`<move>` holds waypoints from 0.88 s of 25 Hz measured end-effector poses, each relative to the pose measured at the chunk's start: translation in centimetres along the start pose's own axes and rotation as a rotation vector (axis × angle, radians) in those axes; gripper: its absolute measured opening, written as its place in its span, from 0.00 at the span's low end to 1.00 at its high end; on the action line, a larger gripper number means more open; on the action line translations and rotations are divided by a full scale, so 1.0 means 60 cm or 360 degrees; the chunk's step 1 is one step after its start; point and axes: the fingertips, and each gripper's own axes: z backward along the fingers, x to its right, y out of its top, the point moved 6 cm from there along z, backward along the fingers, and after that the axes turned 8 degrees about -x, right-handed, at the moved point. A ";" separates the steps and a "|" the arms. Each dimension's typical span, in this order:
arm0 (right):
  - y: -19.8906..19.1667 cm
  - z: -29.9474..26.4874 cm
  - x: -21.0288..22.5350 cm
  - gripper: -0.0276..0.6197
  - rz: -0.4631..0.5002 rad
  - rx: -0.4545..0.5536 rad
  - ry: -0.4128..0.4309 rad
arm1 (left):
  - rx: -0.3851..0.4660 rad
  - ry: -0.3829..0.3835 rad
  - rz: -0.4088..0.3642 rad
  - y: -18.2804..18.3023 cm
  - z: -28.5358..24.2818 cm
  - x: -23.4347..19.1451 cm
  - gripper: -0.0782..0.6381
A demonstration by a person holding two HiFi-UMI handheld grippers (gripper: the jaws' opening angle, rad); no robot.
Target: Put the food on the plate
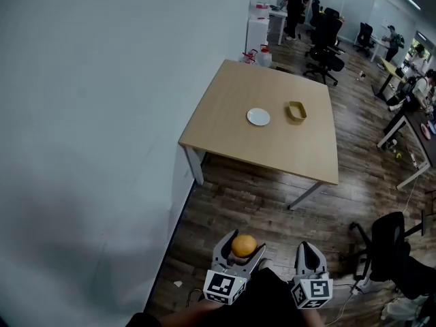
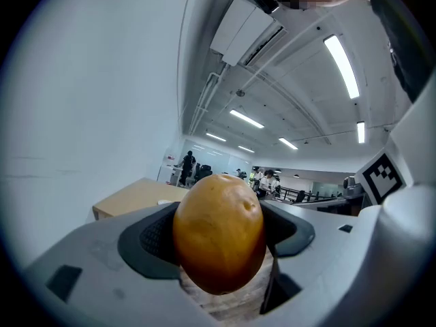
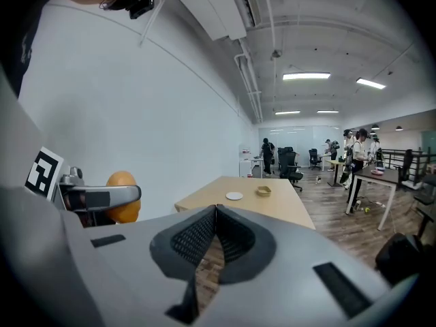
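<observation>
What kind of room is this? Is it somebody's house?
Probably an open office, not a house: black swivel chairs, desks with people working at them, and strip lights on the ceiling.

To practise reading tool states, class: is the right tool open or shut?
Shut. In its own view the right tool has both jaws meeting at the tips, with nothing between them.

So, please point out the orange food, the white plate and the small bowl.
orange food point(image 2: 219, 231), left gripper view, middle of its skin.
white plate point(image 1: 258, 117), head view, its bare centre.
small bowl point(image 1: 296, 111), head view, its middle.
</observation>
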 end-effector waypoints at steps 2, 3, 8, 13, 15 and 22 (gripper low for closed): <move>0.004 -0.012 -0.006 0.14 -0.0008 0.0011 0.0015 | -0.0009 0.0005 0.0012 -0.001 -0.001 -0.011 0.56; 0.004 -0.018 -0.011 0.14 -0.0006 0.0014 0.0028 | -0.0011 0.0007 0.0008 -0.001 -0.001 -0.016 0.56; 0.003 -0.055 -0.021 0.14 -0.0013 0.0019 0.0090 | -0.0003 0.0048 -0.0022 0.006 -0.014 -0.039 0.56; 0.022 -0.112 -0.007 0.14 -0.0035 0.0051 0.0161 | 0.0015 0.0150 -0.0131 0.035 -0.050 -0.084 0.56; 0.034 -0.148 0.005 0.14 -0.0038 0.0064 0.0174 | 0.0023 0.0177 -0.0133 0.050 -0.077 -0.110 0.56; 0.081 -0.250 0.054 0.14 -0.0101 0.0063 0.0225 | -0.0035 0.0227 -0.0109 0.084 -0.173 -0.151 0.56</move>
